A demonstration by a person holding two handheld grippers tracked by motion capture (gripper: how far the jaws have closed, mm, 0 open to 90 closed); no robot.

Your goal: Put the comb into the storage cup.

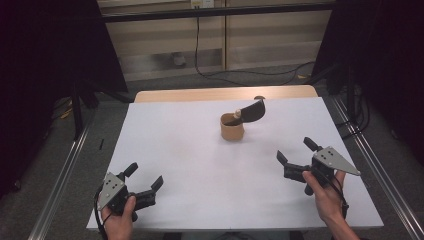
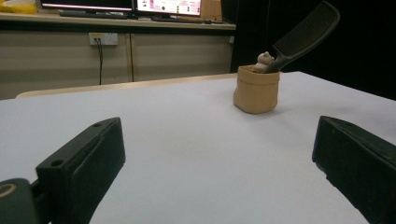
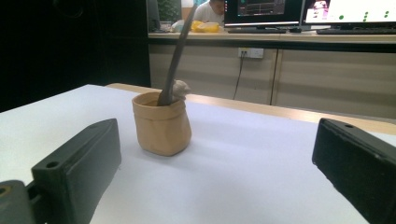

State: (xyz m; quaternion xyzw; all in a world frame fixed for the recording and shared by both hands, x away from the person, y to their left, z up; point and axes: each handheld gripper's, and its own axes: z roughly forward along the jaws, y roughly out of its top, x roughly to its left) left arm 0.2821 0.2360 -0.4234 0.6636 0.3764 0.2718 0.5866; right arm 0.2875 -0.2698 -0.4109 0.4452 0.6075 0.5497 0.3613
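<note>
My right tongs [image 1: 296,151] and my left tongs [image 1: 145,175] are both wide open and hold nothing. The little brown pot [image 1: 232,127] sits far up the table [image 1: 175,145]. Its black comb [image 1: 252,111] leans to the right, closer to my right tongs.

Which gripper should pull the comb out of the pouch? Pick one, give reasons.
Right, probably. The right gripper sits open and nearer the tan pouch, and the comb leans toward its side. The left gripper, also open, is farther away.
</note>
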